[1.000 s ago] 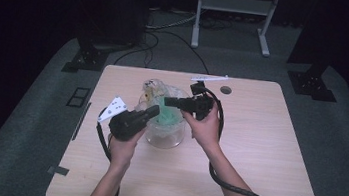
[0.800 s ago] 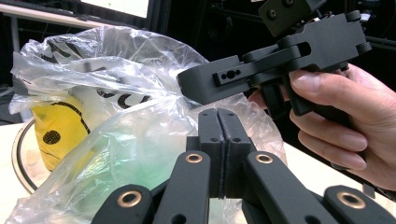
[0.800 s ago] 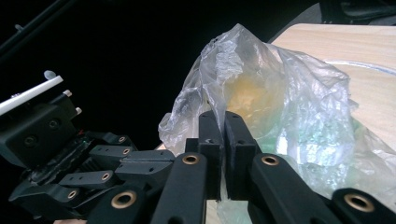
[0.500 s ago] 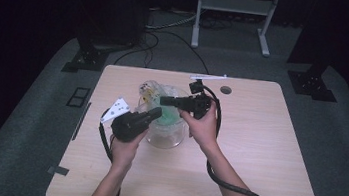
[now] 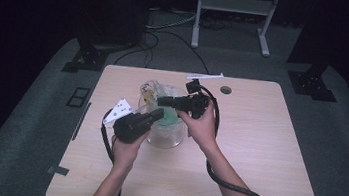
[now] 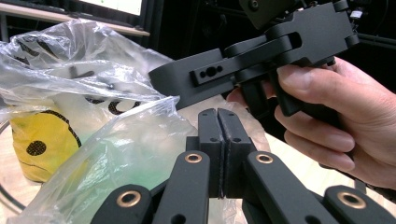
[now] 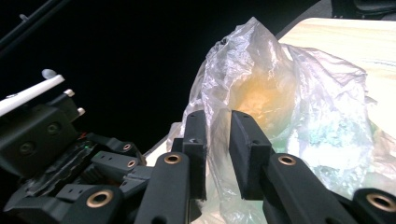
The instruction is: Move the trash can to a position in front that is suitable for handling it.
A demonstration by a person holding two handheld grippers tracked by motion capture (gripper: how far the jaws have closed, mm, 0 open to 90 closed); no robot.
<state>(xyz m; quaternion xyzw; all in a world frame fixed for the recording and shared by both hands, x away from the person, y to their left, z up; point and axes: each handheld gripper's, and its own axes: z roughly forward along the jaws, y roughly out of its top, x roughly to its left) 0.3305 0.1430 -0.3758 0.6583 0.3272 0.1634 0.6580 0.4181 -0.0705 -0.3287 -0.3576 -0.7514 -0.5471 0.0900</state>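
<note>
You cannot see well what is inside the clear plastic bag [image 5: 162,119]. There is something yellow with black dots [image 6: 39,142] and something green [image 5: 170,119], but the crinkly plastic blurs them. From the high view, your two grippers cover part of the bag too.

Your left gripper [image 6: 218,140] has its jaws pressed tight together. No gap shows between them. A bit of the bag's plastic lies right against them, but you cannot tell if any is caught inside.

Your right gripper [image 7: 218,149] has its jaws a little apart. A fold of the clear bag runs up between them. The jaws sit close on each side of that fold, but you cannot tell if they squeeze it. Your right hand [image 5: 204,127] is wrapped around that gripper's handle.

The bag sits on the table [image 5: 266,154], nearer the far edge than the near edge and a bit toward the left edge. It stands up in a bumpy heap, with its crumpled top pointing up and toward the far edge.
</note>
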